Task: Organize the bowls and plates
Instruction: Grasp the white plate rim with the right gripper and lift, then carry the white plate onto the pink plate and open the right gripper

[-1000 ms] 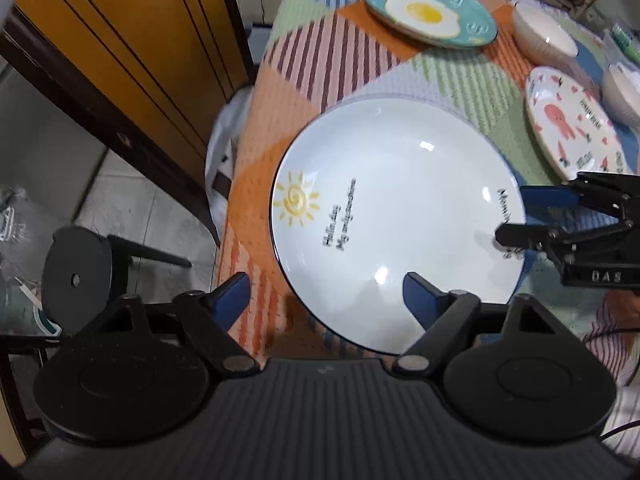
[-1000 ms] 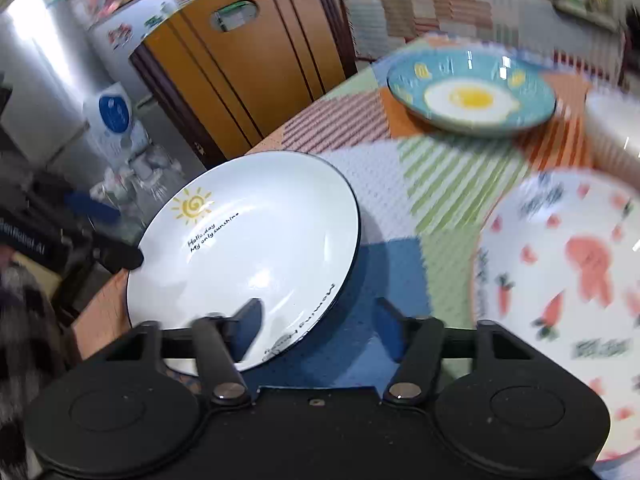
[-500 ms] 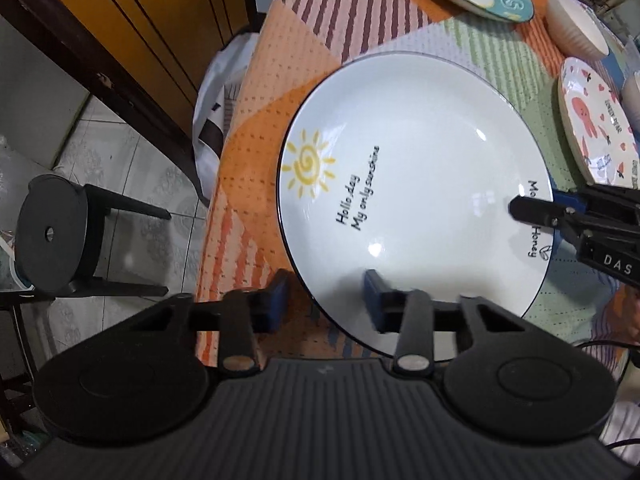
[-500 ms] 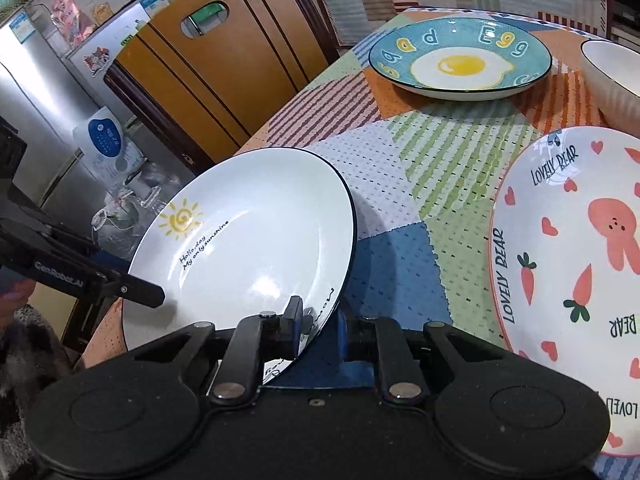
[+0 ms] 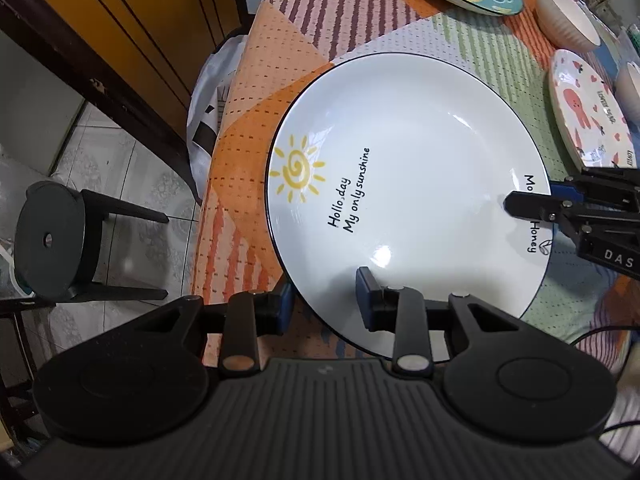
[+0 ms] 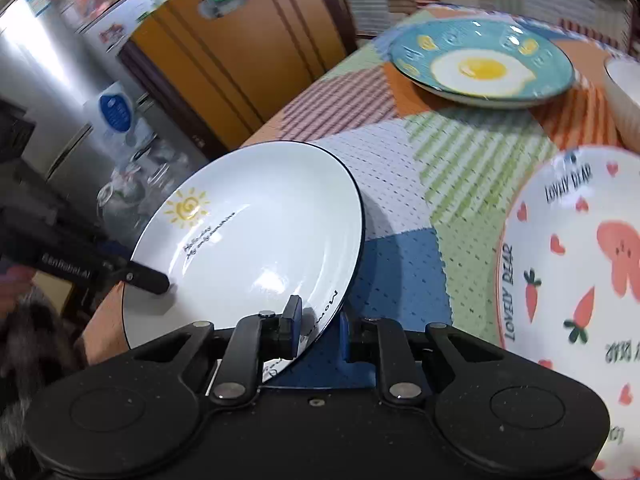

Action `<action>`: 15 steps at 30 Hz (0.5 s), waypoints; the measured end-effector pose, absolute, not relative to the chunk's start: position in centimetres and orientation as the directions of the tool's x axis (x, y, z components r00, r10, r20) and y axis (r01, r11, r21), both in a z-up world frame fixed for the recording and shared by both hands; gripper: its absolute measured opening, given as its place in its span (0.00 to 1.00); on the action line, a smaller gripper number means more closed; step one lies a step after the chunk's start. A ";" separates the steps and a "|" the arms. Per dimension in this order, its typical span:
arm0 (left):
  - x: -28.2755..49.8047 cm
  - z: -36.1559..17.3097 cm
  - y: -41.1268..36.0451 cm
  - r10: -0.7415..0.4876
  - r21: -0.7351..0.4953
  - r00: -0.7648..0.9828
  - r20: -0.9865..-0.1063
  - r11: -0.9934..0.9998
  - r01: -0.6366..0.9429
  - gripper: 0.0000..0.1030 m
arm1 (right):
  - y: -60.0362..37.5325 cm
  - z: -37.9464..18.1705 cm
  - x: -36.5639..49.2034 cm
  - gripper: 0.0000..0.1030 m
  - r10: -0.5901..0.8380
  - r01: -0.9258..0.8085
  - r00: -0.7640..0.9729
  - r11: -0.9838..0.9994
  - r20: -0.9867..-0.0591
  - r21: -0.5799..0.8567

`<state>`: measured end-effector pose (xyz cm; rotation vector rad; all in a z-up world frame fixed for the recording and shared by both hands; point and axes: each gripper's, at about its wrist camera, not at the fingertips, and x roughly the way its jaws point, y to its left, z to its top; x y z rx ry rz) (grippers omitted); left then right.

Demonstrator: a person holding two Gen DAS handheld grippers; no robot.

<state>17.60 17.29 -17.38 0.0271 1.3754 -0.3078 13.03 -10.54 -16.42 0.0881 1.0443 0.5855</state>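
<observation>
A large white sun plate with black lettering is held by both grippers. My left gripper is shut on its near rim, one finger above and one below. My right gripper is shut on the opposite rim and shows in the left wrist view. In the right wrist view the sun plate is lifted and tilted above the patchwork tablecloth. A pink bear plate, a teal egg plate and a ribbed white bowl lie on the table.
A wooden chair stands at the table's far side. A black stool stands on the tiled floor by the table edge. A second bowl sits behind the bear plate. The left gripper shows in the right wrist view.
Both grippers have closed onto opposite rims of the sun plate. The plate has risen off the cloth and tilted.
</observation>
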 end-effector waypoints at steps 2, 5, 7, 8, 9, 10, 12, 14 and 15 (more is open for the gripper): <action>17.2 -16.7 17.0 -0.198 -0.150 0.178 -0.964 0.956 0.251 0.31 | -10.8 -15.8 13.0 0.22 0.508 -0.424 0.351 0.835 -0.787 0.350; 16.8 -15.7 16.6 -0.211 -0.158 0.187 -0.959 0.951 0.265 0.31 | -11.3 -14.5 12.9 0.22 0.506 -0.422 0.345 0.836 -0.790 0.351; 16.4 -14.9 16.1 -0.224 -0.164 0.185 -0.957 0.941 0.295 0.31 | -11.6 -13.4 12.7 0.22 0.493 -0.424 0.349 0.841 -0.797 0.335; 16.0 -14.3 15.7 -0.229 -0.163 0.186 -0.956 0.936 0.312 0.31 | -11.8 -12.8 12.5 0.22 0.485 -0.425 0.357 0.845 -0.798 0.324; 15.8 -13.8 15.4 -0.237 -0.167 0.191 -0.953 0.932 0.323 0.31 | -12.1 -12.1 12.2 0.22 0.477 -0.428 0.367 0.849 -0.799 0.311; 15.6 -13.4 15.1 -0.247 -0.174 0.193 -0.950 0.928 0.331 0.31 | -12.4 -11.7 11.8 0.22 0.471 -0.430 0.374 0.851 -0.799 0.301; 15.2 -12.5 14.4 -0.265 -0.185 0.199 -0.943 0.919 0.349 0.31 | -13.2 -10.6 11.3 0.22 0.464 -0.422 0.385 0.857 -0.798 0.295; 14.7 -11.6 13.5 -0.279 -0.189 0.208 -0.937 0.910 0.370 0.31 | -14.0 -9.5 10.8 0.22 0.450 -0.422 0.397 0.864 -0.800 0.277; 14.6 -11.2 13.1 -0.288 -0.192 0.213 -0.934 0.905 0.380 0.31 | -14.5 -8.9 10.5 0.22 0.444 -0.418 0.404 0.867 -0.800 0.271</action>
